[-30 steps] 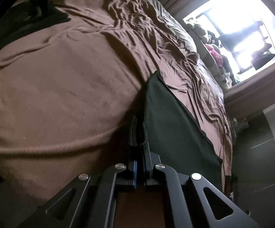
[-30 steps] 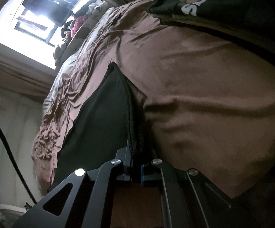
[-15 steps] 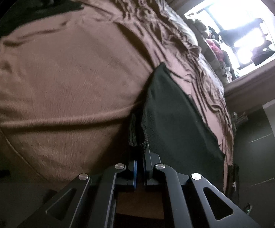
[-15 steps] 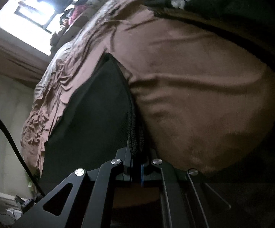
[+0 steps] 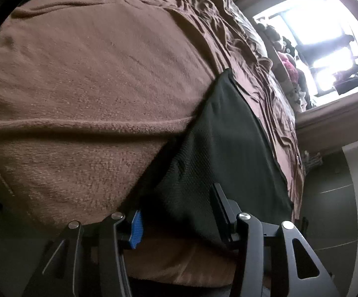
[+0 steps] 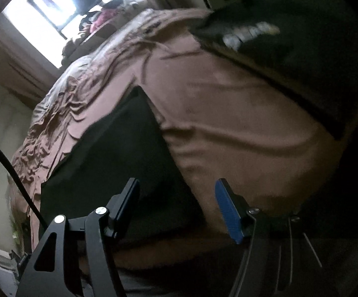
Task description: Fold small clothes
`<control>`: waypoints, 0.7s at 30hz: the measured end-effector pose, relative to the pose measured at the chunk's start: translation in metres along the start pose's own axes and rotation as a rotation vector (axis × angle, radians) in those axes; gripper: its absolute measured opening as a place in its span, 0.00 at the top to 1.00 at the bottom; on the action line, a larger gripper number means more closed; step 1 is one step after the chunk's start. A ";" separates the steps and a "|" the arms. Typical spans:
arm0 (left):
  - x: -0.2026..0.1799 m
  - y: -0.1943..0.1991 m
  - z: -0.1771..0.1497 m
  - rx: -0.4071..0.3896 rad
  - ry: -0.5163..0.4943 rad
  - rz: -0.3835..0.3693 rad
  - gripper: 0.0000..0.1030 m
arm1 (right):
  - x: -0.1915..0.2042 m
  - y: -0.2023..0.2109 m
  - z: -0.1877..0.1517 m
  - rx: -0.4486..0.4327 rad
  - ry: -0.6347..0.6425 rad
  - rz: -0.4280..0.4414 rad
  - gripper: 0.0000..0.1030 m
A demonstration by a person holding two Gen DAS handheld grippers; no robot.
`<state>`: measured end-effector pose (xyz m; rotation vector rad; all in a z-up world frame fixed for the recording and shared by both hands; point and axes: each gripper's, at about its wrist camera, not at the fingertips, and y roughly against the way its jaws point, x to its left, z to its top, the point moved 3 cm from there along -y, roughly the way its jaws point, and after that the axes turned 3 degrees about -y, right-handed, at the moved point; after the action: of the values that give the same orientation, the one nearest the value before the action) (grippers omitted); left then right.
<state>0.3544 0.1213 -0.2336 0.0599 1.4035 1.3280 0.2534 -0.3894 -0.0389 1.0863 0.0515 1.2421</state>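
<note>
Left wrist view first: my left gripper point(image 5: 179, 212) has its jaws opening, spread to either side of the near edge of the dark garment point(image 5: 228, 143), and I see no pad pressing on the cloth. The garment lies flat on the brown blanket point(image 5: 92, 86) near the bed's close edge, a long dark rectangle with straight sides running away toward the bright window point(image 5: 327, 39).

On the right wrist view my right gripper point(image 6: 176, 208) is likewise opening, fingers wide apart, with the garment's point(image 6: 119, 153) near corner below and between them but not pinched (this picture is blurred, so I cannot tell how much air is between pads and fabric). Another dark item with pale lettering point(image 6: 250, 33) sits further up the blanket point(image 6: 241, 128), well apart from the one I am working on.

My reading: 1 fold on this piece looks laid down, since it rests flat with tidy edges and both grippers are letting go. Whether it needs 1 more fold across its length I cannot settle from here; its long shape suggests so. The lettered item looks bunched rather than flat, so I would count it as unfolded work left.
</note>
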 end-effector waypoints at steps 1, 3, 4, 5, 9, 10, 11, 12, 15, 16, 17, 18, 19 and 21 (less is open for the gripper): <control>0.000 0.000 0.000 -0.004 0.006 -0.009 0.52 | 0.009 0.004 0.001 -0.007 0.022 0.001 0.40; 0.002 0.001 0.000 -0.010 0.019 -0.023 0.52 | 0.027 0.009 0.001 -0.009 0.068 0.022 0.40; 0.003 0.001 -0.001 -0.011 0.025 -0.029 0.52 | 0.038 0.011 -0.001 -0.006 0.094 0.038 0.40; 0.004 0.001 -0.002 -0.012 0.032 -0.037 0.52 | 0.048 0.011 -0.003 -0.003 0.121 0.052 0.40; 0.007 0.003 -0.005 -0.017 0.034 -0.051 0.52 | 0.087 0.006 -0.015 0.024 0.217 0.076 0.40; 0.007 0.004 -0.006 -0.018 0.034 -0.053 0.52 | 0.095 0.002 -0.018 0.037 0.236 0.083 0.40; 0.008 0.004 -0.006 -0.018 0.035 -0.055 0.52 | 0.105 -0.002 -0.022 0.051 0.255 0.090 0.40; 0.007 0.004 -0.005 -0.019 0.036 -0.056 0.52 | 0.111 -0.006 -0.023 0.063 0.266 0.093 0.40; 0.008 0.004 -0.005 -0.021 0.042 -0.061 0.52 | 0.133 -0.015 -0.033 0.103 0.305 0.097 0.40; 0.008 0.004 -0.006 -0.022 0.042 -0.064 0.52 | 0.138 -0.019 -0.034 0.112 0.313 0.096 0.40; 0.008 0.004 -0.006 -0.023 0.042 -0.066 0.52 | 0.146 -0.023 -0.033 0.119 0.321 0.096 0.40; 0.008 0.003 -0.005 -0.024 0.042 -0.068 0.52 | 0.151 -0.025 -0.035 0.125 0.333 0.097 0.40; 0.008 0.003 -0.006 -0.024 0.043 -0.070 0.52 | 0.156 -0.028 -0.037 0.130 0.346 0.099 0.40; 0.009 0.004 -0.006 -0.026 0.048 -0.077 0.53 | 0.165 -0.033 -0.045 0.151 0.376 0.100 0.40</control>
<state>0.3445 0.1246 -0.2386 -0.0431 1.4154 1.2911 0.3162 -0.2311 -0.0024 0.9794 0.3867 1.5404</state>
